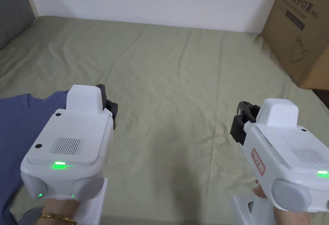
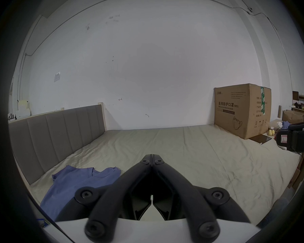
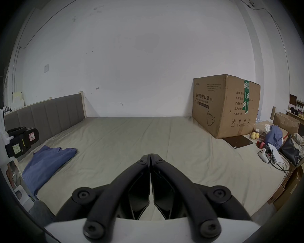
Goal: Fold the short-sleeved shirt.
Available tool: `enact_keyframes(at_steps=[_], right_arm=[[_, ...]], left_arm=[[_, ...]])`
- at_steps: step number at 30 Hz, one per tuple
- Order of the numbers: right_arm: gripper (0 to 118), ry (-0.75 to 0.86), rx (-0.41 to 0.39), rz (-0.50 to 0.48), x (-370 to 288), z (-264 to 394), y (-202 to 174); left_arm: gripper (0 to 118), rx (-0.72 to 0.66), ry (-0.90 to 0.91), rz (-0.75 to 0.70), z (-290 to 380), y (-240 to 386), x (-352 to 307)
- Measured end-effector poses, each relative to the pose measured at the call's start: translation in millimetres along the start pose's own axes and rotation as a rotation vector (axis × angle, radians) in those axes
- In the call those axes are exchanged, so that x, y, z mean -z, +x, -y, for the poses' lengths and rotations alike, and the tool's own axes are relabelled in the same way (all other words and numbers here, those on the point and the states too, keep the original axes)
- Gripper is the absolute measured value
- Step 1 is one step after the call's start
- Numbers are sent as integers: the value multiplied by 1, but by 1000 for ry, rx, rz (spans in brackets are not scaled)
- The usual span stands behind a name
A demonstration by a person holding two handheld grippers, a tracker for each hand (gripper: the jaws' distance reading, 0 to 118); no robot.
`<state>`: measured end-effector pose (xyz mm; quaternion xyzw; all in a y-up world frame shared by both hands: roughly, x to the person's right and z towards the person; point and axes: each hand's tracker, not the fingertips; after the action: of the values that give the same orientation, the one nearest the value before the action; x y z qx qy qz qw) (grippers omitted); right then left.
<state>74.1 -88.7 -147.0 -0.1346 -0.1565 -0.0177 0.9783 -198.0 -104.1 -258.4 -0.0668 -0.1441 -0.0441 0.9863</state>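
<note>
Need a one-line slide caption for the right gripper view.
Right gripper, jaws shut and empty, above the bedsheet; blue shirt lies far left.

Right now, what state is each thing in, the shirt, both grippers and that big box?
Blue shirt: lying flat on the bed sheet, not gripped.
Left gripper: shut, empty, above the sheet.
Right gripper: shut, empty.
Cardboard box: closed, taped, upright on the bed.

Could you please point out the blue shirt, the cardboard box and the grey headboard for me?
blue shirt point(image 3: 47, 161): right gripper view, middle of its body.
cardboard box point(image 3: 211, 106): right gripper view, its printed front face.
grey headboard point(image 2: 60, 134): left gripper view, a middle padded panel.
</note>
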Motion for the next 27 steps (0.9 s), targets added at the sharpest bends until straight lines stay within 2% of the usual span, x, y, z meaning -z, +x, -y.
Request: enact_keyframes(at_steps=[16, 19, 27], right_arm=[[0, 3, -15, -2, -1, -9, 2], [0, 4, -39, -7, 0, -12, -6], [0, 5, -72, -127, 17, -20, -49]], left_arm=[[0, 2, 1, 6, -5, 5, 3], [0, -14, 0, 0, -6, -1, 0], [0, -24, -9, -158, -2, -53, -16]])
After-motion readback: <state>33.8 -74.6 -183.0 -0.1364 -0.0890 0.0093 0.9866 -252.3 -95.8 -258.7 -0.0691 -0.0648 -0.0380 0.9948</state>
